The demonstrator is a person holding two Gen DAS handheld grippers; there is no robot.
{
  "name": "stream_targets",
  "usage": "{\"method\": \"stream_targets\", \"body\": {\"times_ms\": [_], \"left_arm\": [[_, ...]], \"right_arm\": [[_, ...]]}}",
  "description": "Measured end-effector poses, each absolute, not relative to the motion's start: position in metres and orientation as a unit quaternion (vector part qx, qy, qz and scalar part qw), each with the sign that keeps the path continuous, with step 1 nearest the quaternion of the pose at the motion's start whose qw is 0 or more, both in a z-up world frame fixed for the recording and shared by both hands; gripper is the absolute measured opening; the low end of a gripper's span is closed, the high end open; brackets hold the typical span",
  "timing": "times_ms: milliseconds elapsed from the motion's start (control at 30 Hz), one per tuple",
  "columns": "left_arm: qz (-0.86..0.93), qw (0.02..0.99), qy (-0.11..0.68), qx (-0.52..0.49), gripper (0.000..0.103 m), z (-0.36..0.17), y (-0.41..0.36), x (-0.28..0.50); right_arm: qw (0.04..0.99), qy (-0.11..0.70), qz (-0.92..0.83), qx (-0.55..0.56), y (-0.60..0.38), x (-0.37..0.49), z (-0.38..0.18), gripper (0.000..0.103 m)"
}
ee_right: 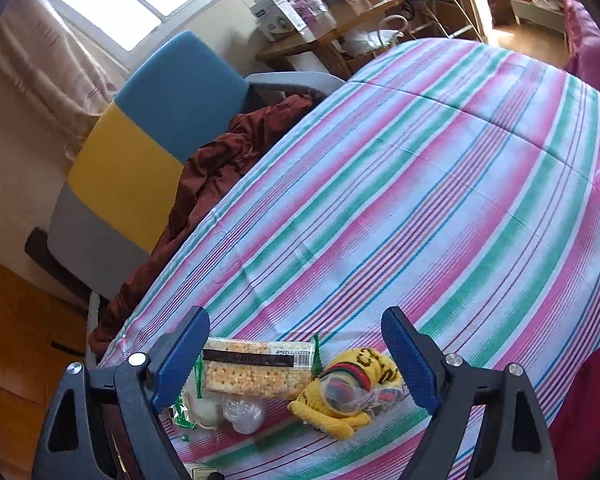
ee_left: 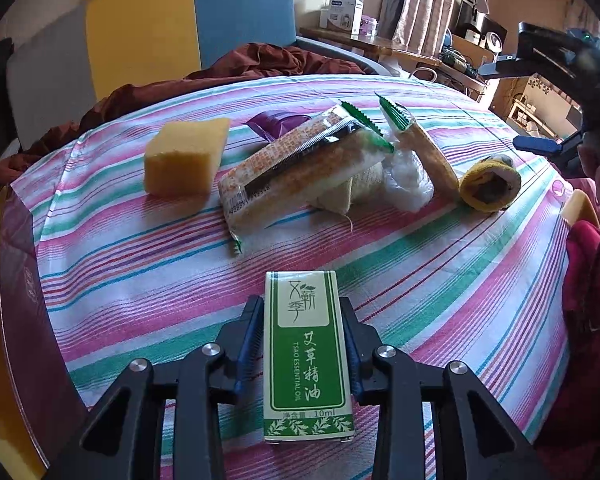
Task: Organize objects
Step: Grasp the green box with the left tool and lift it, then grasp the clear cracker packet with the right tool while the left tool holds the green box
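Observation:
My left gripper (ee_left: 303, 312) is shut on a green and white essential oil box (ee_left: 306, 352) and holds it over the striped tablecloth (ee_left: 440, 280). Beyond it lie a yellow sponge (ee_left: 184, 156), a cracker pack (ee_left: 296, 168), a second cracker pack (ee_left: 420, 148), a clear plastic bag (ee_left: 408, 178) and a rolled yellow sock (ee_left: 490, 186). My right gripper (ee_right: 296, 332) is open and empty, above the cracker pack (ee_right: 256, 372) and the yellow sock (ee_right: 348, 392). It shows at the right edge of the left wrist view (ee_left: 540, 144).
A purple wrapper (ee_left: 276, 122) lies behind the crackers. A blue, yellow and grey chair (ee_left: 180, 28) with brown cloth (ee_left: 260, 64) stands behind the table. A dark box (ee_left: 24, 320) sits at the left table edge. A wooden side table (ee_right: 320, 44) carries boxes.

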State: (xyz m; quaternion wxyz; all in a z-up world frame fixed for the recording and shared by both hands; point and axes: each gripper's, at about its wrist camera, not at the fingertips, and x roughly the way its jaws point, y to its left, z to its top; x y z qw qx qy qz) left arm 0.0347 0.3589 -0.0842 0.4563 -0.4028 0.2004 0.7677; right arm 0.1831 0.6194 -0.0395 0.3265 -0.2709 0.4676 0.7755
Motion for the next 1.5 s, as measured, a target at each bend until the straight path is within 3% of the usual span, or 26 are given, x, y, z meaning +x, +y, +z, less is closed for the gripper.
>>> {"method": "stream_targets", "body": {"times_ms": [267, 533, 767, 1033, 1300, 1500], "left_arm": [[0.774, 0.464, 0.201, -0.38, 0.036, -0.09, 0.361, 0.04], [0.775, 0.468, 0.199, -0.375, 0.036, -0.092, 0.354, 0.04], [0.775, 0.471, 0.193, -0.374, 0.036, -0.091, 0.35, 0.04], [0.774, 0.477, 0.183, -0.374, 0.036, -0.091, 0.347, 0.04], [0.773, 0.482, 0.172, -0.375, 0.036, -0.092, 0.341, 0.039], [0.77, 0.488, 0.16, -0.379, 0.036, -0.091, 0.34, 0.035]], "right_arm": [[0.347, 0.474, 0.725, -0.359, 0.623, 0.172, -0.071, 0.089], [0.353, 0.453, 0.729, -0.372, 0.62, 0.164, -0.07, 0.089], [0.296, 0.322, 0.818, -0.373, 0.583, 0.123, -0.036, 0.089], [0.185, 0.241, 0.864, -0.401, 0.531, 0.095, -0.029, 0.089], [0.065, -0.017, 0.845, -0.53, 0.462, 0.018, -0.025, 0.089], [-0.026, -0.21, 0.735, -0.644, 0.414, -0.031, -0.061, 0.089]]}}
